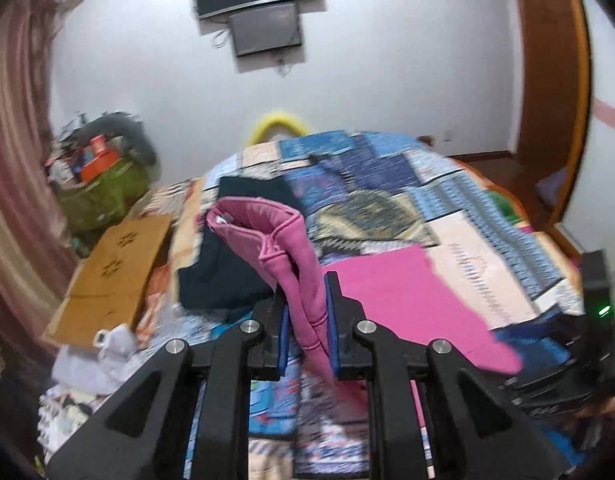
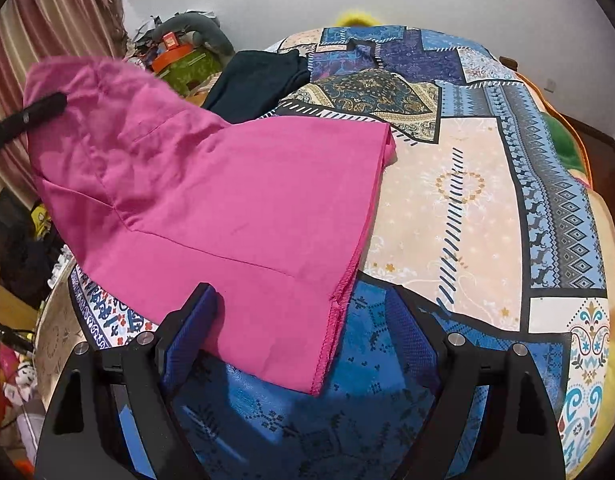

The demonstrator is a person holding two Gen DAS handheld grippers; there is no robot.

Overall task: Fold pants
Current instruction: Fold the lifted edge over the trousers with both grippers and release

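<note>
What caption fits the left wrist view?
Left gripper shut on pink pants, waistband lifted above the quilt; dark garment behind.

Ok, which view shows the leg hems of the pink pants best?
The right wrist view: the pink pants lie spread over the bedspread, hems fully visible. The left wrist view mainly shows the waistband pinched in the left gripper, hems blurred behind.

My black left claw (image 1: 307, 316) with blue pads pinches plain magenta-pink cotton pants (image 2: 227, 184). Under them lies a patchwork bedspread (image 2: 467, 184) in blues, cream and gold diamonds. A dark navy folded garment (image 1: 227, 264) sits far left; striped pink-and-cream curtains (image 1: 11, 140) hang beyond.
</note>
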